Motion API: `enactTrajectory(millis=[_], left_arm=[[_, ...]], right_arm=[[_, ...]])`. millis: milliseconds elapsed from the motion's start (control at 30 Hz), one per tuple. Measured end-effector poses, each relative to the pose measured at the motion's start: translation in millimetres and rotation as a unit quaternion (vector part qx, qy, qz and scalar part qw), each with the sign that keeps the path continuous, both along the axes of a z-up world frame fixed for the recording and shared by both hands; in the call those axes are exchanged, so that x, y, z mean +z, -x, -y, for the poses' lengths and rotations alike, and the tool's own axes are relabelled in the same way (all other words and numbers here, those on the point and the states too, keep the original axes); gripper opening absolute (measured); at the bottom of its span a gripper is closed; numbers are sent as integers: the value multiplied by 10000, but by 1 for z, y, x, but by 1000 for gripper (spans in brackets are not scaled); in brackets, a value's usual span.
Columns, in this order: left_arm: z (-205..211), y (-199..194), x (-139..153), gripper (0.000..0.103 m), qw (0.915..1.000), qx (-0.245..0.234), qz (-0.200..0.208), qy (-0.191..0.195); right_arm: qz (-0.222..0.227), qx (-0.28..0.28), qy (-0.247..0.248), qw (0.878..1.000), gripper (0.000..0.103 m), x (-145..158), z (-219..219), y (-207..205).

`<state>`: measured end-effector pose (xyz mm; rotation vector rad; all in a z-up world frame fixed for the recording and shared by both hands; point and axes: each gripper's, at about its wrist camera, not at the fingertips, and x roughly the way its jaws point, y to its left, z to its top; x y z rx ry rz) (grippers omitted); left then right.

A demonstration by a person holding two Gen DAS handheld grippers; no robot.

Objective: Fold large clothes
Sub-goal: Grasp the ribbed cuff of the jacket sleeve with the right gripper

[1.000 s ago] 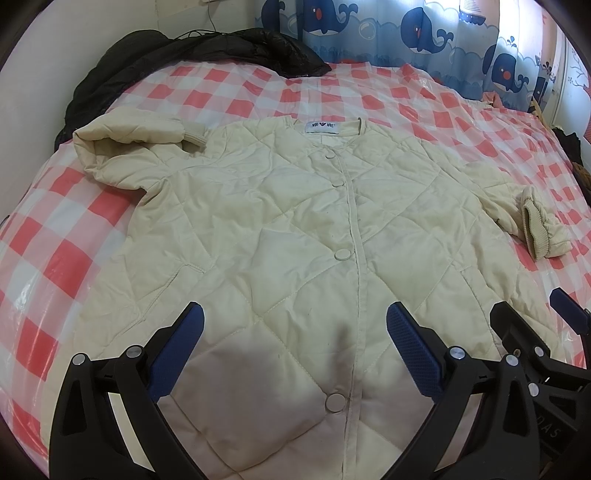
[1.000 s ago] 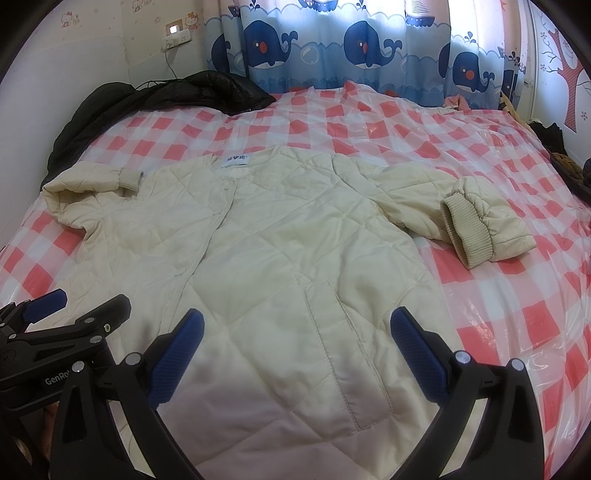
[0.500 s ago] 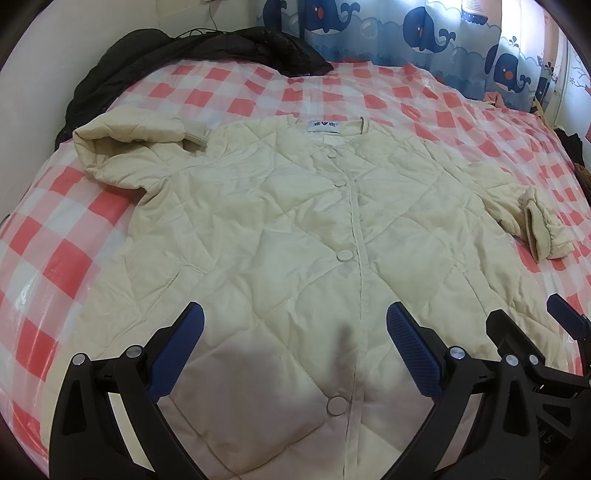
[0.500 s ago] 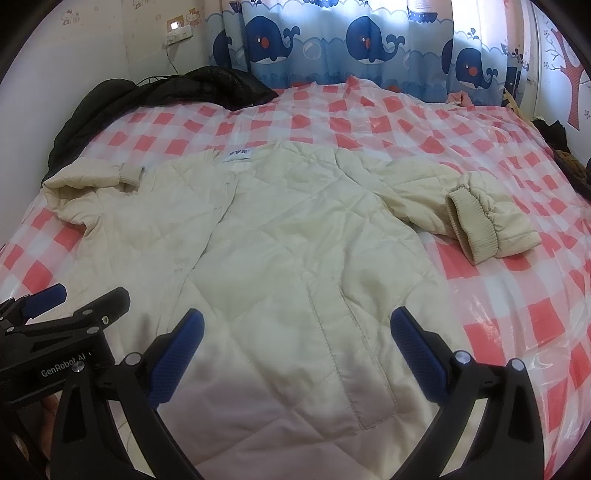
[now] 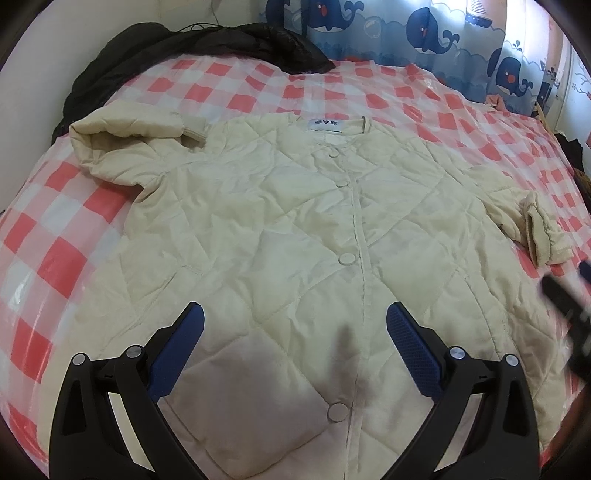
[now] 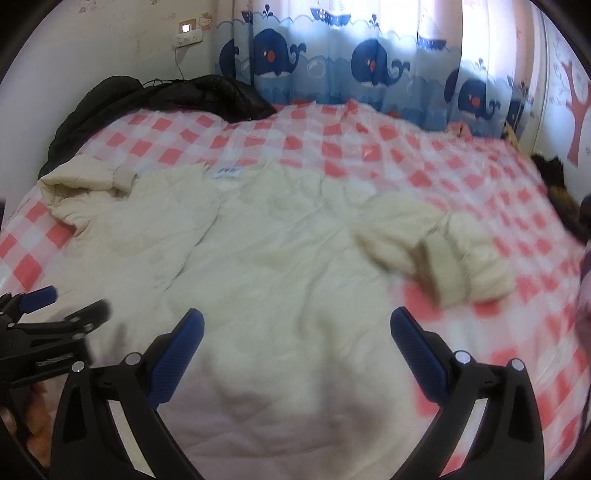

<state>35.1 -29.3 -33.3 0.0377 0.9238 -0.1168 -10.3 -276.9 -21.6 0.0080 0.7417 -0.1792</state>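
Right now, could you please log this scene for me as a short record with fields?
garment: cream quilted jacket, spread front-up, buttoned
surface: bed with red-and-white checked cover
left sleeve: bent back toward the collar
right sleeve: angled outward, ribbed cuff showing
other clothing: black jacket heaped at the far side
backdrop: whale curtain
left gripper: open, above the hem, holding nothing
right gripper: open, above the jacket's lower part, holding nothing; view blurred
folding: not started

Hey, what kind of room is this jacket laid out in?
Most likely a child's bedroom: the jacket lies on a bed with a red-checked cover, whale-print curtains hang behind it, and cartoon stickers dot the wall.
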Motion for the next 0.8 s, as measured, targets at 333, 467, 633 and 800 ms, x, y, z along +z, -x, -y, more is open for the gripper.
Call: enactTrajectory(millis=[333, 467, 633, 800], left_arm=[[9, 1, -2, 95, 9999, -97, 4, -134], [15, 0, -8, 95, 9997, -133, -81, -192], [18, -4, -18, 95, 9993, -142, -196, -298], [20, -6, -25, 95, 9987, -132, -303, -399]], right_arm=[[-458, -446, 543, 9965, 66, -24, 142, -46], [-1003, -276, 769, 9916, 52, -56, 160, -78], [-1393, 1, 1133, 9837, 50, -86, 170, -100], [-1119, -673, 1111, 9852, 42, -53, 225, -93]])
